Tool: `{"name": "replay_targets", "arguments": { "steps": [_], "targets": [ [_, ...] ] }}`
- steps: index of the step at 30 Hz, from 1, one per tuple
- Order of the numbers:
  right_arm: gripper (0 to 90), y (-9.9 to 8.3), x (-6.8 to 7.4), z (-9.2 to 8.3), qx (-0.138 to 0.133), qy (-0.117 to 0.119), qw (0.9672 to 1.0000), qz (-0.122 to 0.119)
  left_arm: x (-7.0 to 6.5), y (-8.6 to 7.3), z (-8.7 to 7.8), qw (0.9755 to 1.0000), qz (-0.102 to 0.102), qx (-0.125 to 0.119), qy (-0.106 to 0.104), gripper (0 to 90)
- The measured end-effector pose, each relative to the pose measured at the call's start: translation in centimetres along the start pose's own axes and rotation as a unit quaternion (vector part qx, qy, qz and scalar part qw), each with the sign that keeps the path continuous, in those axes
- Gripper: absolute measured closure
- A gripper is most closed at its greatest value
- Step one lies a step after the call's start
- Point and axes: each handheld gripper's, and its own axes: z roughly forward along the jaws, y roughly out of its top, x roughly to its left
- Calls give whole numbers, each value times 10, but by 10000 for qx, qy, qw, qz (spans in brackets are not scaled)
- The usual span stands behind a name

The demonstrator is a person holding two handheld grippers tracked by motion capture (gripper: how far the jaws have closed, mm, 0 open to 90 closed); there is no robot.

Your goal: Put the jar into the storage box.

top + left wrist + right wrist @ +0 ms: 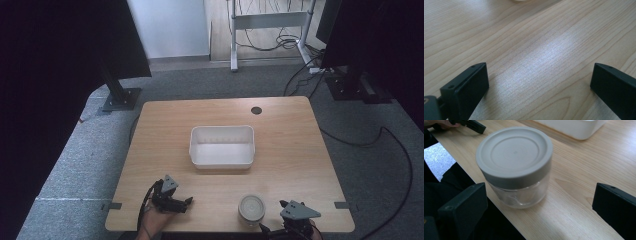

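My right gripper (539, 207) is spread wide, holding nothing — the jar (515, 167) with its grey lid (514, 152) stands ahead between the jaws, untouched, right at the table's (280, 130) near edge. My left gripper (537, 85) is wide too, empty over bare wood. From above, the white bin (222, 146) sits mid-table, well apart from the jar, with free wood all round.

White bin (574, 127) cut by edge
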Motion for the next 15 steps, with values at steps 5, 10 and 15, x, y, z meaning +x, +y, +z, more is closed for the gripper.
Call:
{"name": "replay_targets", "arguments": {
  "steps": [5,10,15],
  "targets": [
    [0,2,3,6,0,46,10000,-37,0,0,0,10000,1,0,1,14],
    [0,4,7,11,-5,95,9999,-83,0,0,0,10000,-6,0,7,15],
    [0,6,9,16,-9,139,9998,-131,0,0,0,10000,-6,-1,9,15]
  ]
}}
